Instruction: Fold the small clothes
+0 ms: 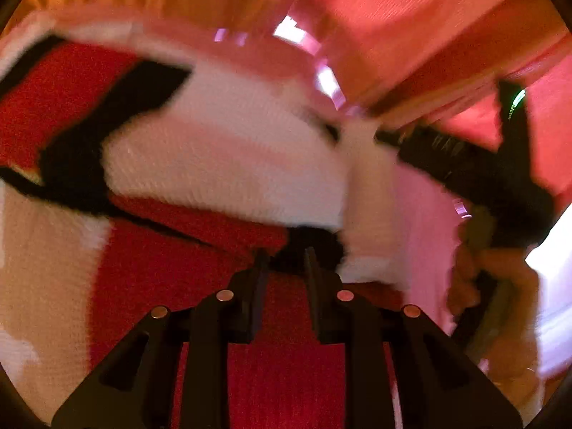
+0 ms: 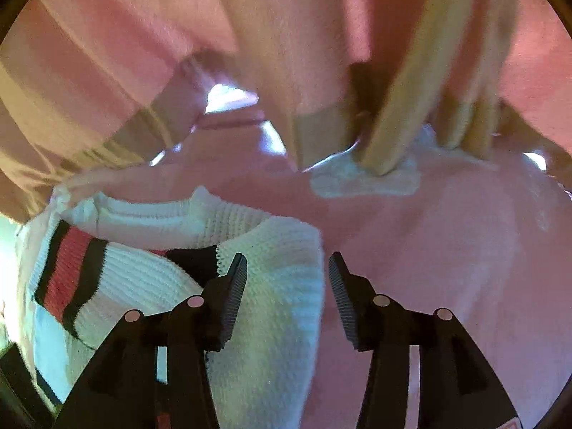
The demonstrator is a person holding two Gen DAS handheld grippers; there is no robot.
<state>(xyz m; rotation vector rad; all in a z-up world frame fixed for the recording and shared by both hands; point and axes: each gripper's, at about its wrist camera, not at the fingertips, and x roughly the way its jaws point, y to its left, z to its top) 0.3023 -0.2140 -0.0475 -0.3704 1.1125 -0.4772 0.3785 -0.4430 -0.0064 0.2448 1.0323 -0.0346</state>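
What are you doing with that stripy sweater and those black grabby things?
A person is folding a small knitted sweater, white with red and black stripes, on a pink cloth. They hold a black grabber in each hand. The left gripper is nearly closed and seems to pinch a dark part of the sweater, though that picture is blurry. The right gripper is open, with white knit between its fingers but not squeezed. The sweater is still bunched up, not folded flat yet.
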